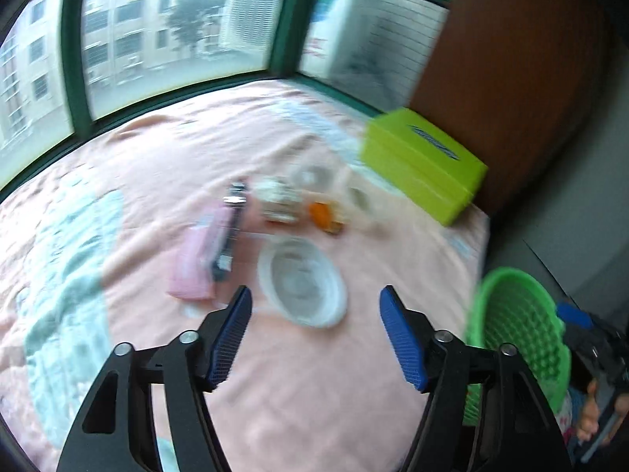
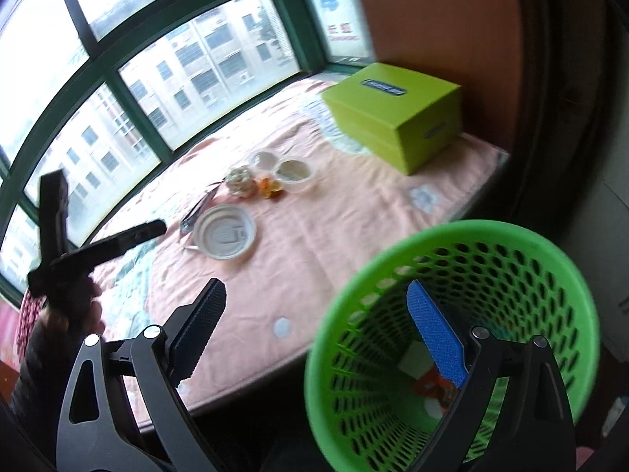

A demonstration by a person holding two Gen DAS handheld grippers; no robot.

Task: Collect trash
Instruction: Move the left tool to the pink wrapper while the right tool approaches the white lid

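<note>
Both the left gripper and right gripper gape empty; a white lid lies at twelve o'clock, a green basket at three.

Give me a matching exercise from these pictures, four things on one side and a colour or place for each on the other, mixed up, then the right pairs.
Things:
1. Round white plastic lid
2. Rectangular lime-green box
3. Perforated green plastic basket
4. Left tool

Places or states:
A. Beside the bed, off its near edge, some scraps inside
B. Open, nothing between its blue pads
C. Flat on the pink bedspread, nearest item to the tools
D. At the bed's far corner by the brown wall

Pairs: 1-C, 2-D, 3-A, 4-B
</note>
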